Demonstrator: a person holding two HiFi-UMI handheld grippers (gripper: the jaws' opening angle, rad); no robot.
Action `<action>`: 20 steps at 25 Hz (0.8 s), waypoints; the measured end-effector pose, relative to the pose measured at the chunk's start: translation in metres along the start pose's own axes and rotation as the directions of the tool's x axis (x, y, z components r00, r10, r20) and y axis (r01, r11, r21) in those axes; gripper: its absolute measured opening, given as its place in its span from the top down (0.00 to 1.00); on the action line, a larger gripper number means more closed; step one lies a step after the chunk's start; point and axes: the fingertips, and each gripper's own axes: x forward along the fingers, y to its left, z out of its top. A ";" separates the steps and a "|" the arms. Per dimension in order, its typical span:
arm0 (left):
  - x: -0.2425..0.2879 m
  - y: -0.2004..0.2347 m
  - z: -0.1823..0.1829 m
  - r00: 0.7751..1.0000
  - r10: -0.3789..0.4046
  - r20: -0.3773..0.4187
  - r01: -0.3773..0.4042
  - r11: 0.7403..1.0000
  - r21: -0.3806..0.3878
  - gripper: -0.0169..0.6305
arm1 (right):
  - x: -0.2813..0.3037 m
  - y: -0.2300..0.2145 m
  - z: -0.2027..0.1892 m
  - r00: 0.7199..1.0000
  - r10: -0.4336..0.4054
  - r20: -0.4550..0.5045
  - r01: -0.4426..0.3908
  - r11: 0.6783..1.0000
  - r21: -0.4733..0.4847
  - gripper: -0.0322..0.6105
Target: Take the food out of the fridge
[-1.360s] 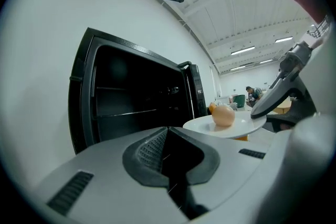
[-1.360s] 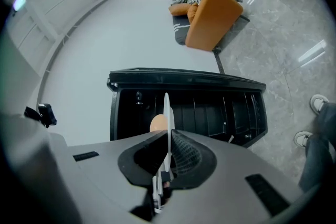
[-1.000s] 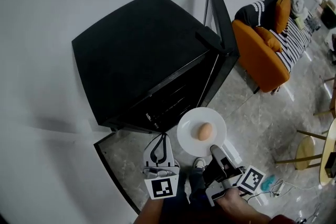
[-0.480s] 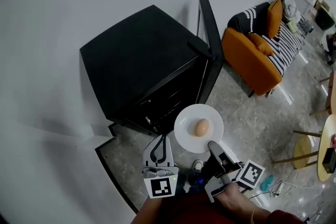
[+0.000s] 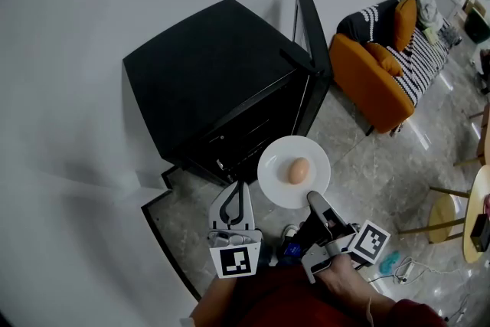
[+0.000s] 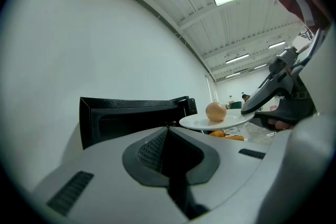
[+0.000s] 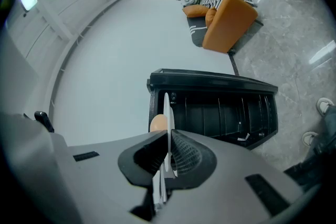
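Plainly out of the fridge [image 5: 207, 88], the egg [image 5: 298, 171] sits near the middle of a white plate [image 5: 276, 188]. The plate hangs in the air just in front of the open compartment, above the floor [image 5: 367, 172].

The right tool [image 5: 312, 201] is clenched on the plate's near rim. The right gripper view shows the thin white edge pinched between its pads. Gripping at the rim probably keeps the pads off the food. Holding the plate level likely stops the round egg from rolling off.

The left tool [image 5: 238, 188] is clenched on nothing, its jaws together, just beside the plate's left edge but apart from it. It seems parked there, free for the door [image 5: 310, 34], which stands swung wide to the right.

By count:
- one egg
- one plate
- two tools
- one fridge with one door
- one orange sofa [image 5: 367, 80], well apart at the right

No other food shows in the dark racks that the right gripper view takes in, though part of the interior is hidden.
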 end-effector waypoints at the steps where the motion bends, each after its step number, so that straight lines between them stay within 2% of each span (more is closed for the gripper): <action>1: 0.000 0.001 0.001 1.000 -0.005 -0.001 0.005 1.000 0.016 0.95 | 0.001 0.001 0.000 1.000 0.002 -0.001 -0.002 1.000 -0.001 0.90; 4: 0.003 -0.002 0.003 0.998 -0.058 -0.021 0.061 0.982 0.177 0.95 | 0.004 0.002 0.001 1.000 0.003 -0.008 -0.003 1.000 -0.002 0.90; 6: 0.005 -0.005 0.004 0.994 -0.095 -0.044 0.104 0.955 0.279 0.95 | 0.005 0.002 0.002 1.000 0.007 -0.013 -0.007 1.000 -0.003 0.90; 8: 0.005 -0.005 0.003 0.993 -0.107 -0.057 0.119 0.943 0.309 0.95 | 0.007 0.001 0.000 1.000 0.009 -0.015 -0.009 1.000 0.001 0.90; 11: 0.005 -0.004 0.002 0.993 -0.108 -0.057 0.120 0.943 0.311 0.95 | 0.008 -0.001 0.001 1.000 0.004 -0.017 -0.004 1.000 0.005 0.90; 13: 0.007 -0.004 0.003 0.994 -0.098 -0.049 0.107 0.954 0.281 0.95 | 0.011 0.000 0.002 1.000 0.005 -0.019 -0.005 1.000 0.006 0.90; 14: 0.007 -0.002 0.002 0.997 -0.072 -0.033 0.078 0.976 0.204 0.95 | 0.011 0.000 0.002 1.000 0.005 -0.021 -0.005 1.000 0.006 0.90; 15: 0.006 0.000 0.002 0.999 -0.036 -0.013 0.037 0.995 0.096 0.95 | 0.011 0.000 0.002 1.000 0.005 -0.022 -0.004 1.000 0.005 0.90; 16: 0.006 0.001 0.001 1.000 -0.007 0.000 0.007 1.000 0.012 0.95 | 0.010 0.000 0.002 1.000 0.005 -0.023 -0.004 1.000 0.004 0.90; 17: 0.005 0.001 0.001 1.000 0.006 0.005 -0.006 1.000 -0.024 0.95 | 0.010 0.000 0.002 1.000 0.005 -0.023 -0.005 1.000 0.004 0.90; 20: 0.005 0.001 0.002 1.000 0.006 0.007 -0.006 1.000 -0.017 0.95 | 0.010 0.001 0.002 1.000 0.011 -0.022 -0.011 1.000 0.004 0.90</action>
